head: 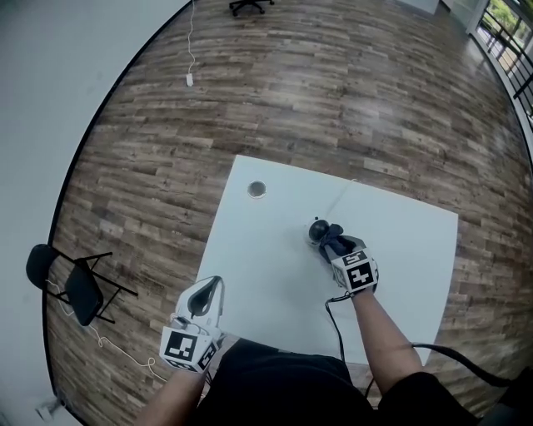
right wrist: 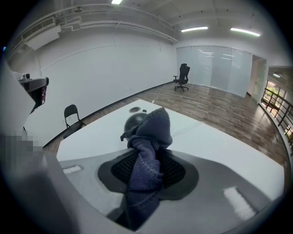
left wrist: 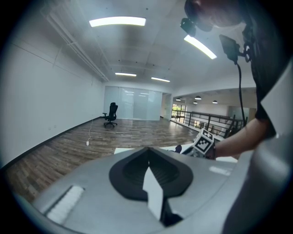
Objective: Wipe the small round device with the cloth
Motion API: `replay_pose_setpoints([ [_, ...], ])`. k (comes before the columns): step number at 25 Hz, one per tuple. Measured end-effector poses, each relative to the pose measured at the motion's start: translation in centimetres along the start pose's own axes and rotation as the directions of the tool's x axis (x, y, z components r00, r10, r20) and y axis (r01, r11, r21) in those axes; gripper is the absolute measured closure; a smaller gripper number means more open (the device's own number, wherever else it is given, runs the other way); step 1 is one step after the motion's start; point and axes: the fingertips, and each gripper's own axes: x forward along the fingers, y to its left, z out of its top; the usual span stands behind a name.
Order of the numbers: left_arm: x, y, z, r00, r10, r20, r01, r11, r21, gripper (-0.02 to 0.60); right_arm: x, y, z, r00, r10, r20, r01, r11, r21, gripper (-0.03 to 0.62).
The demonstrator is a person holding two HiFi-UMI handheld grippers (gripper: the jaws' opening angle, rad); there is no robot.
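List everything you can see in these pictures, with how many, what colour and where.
table: one, white, on the wood floor
small round device: one, black, on the table just ahead of the right gripper
cloth: one, dark blue, bunched between the right gripper's jaws, its end at the device
cable port: one, grey, set in the table near its far left corner
folding chair: one, black, on the floor left of the table
office chair: one, black, at the far end of the room
cord: one, white, on the floor by the wall
left gripper: one, grey, jaws shut and empty, at the table's near left edge
right gripper: one, grey, shut on the cloth
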Motion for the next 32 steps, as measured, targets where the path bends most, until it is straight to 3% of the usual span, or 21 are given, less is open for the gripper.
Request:
replay_pose_setpoints([
  [12,-2.4,0.4,-0.3,0.999,0.032,-0.028,-0.031,0.999,0.029,0.578,2.2,2.7,-3.0,0.997,0.053,-0.056,-0.052,0.999,0.017,0.468],
  [16,-2.6,0.9,-0.1,0.999,0.033,0.004,-0.033,0.999,0.022,0.578,-0.9,1.2,-0.9,0.999,-0.031,0.024,0.031,1.0,0.005,0.468],
  [21,-2.8,1.4,0.1,0.998,0.023,0.052,-0.024,1.0,0.005,0.577,-4.9,-1.6,4.2,0.977,-0.149,0.15,0.159,0.986,-0.057,0.468],
  [32,-2.3,4.2,0.5,0.997,-0.026,0.071,0.026,1.0,0.001,0.577,-2.4,-1.9,7.2,0.972,-0.212,0.103,0.224,0.966,-0.132,0.469],
])
